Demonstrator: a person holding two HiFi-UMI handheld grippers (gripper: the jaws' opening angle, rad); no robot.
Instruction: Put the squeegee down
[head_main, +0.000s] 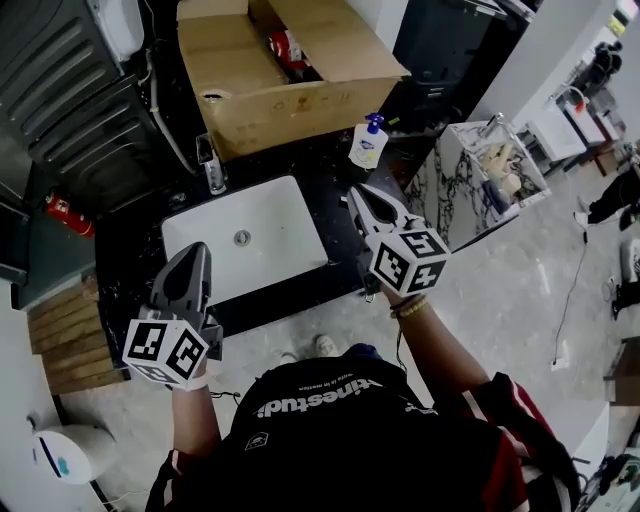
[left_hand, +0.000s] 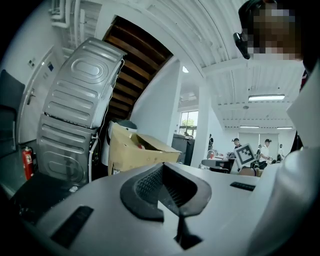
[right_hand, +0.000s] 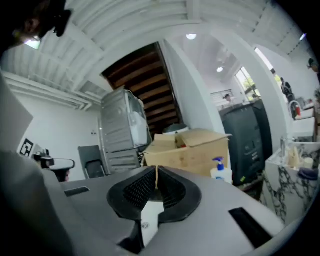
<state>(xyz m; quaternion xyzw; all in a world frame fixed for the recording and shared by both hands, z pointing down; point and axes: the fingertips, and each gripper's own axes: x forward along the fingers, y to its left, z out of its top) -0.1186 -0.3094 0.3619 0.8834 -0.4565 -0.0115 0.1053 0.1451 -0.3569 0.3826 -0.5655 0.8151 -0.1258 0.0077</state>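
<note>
White sink (head_main: 285, 225) is flanked by the left gripper (head_main: 193, 252) at seven o'clock and the right gripper (head_main: 356, 193) at three o'clock, both closed and empty.

Between the left gripper (head_main: 195, 252) and right gripper (head_main: 358, 193), the white sink basin (head_main: 275, 225) offers open room. A faucet (head_main: 211, 165) stands at its back left corner, while a cardboard box (head_main: 290, 80) and soap bottle (head_main: 368, 140) block the counter (head_main: 338, 245) behind.

Glossy white sink (head_main: 280, 225), matt cardboard box (head_main: 300, 110)
</note>
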